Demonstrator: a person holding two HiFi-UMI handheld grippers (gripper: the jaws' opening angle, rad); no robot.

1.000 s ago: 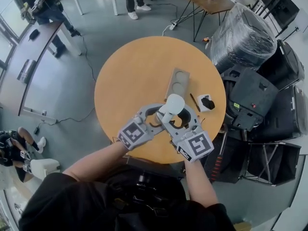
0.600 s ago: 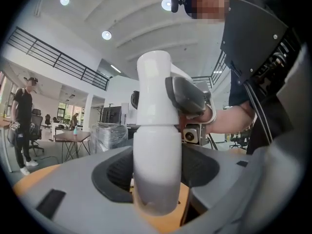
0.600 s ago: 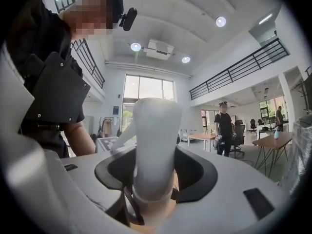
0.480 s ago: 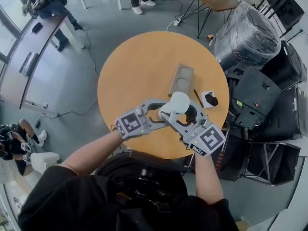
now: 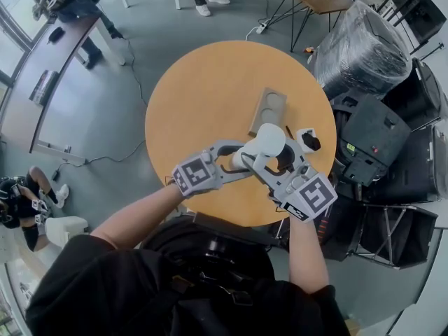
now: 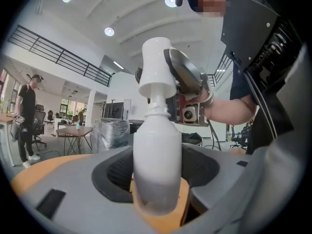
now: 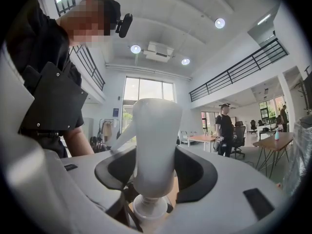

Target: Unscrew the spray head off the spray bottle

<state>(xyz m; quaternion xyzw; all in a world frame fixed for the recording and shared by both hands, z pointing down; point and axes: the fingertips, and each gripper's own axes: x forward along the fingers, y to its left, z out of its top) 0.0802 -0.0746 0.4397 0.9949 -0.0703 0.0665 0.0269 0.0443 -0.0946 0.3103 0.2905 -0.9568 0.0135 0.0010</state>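
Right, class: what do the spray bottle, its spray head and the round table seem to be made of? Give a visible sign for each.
The spray bottle looks like smooth white plastic, faintly translucent and greyer toward its base. The spray head seems to be moulded plastic too: opaque white with a soft sheen. The table looks like wood or wood-look laminate: even orange-tan, matte.

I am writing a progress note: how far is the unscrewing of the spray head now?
Done: the left gripper grips the spray bottle, the right gripper the spray head. In hand: apparently the twist. Left: the head sits on the neck, not yet off; it must be turned loose and lifted away.
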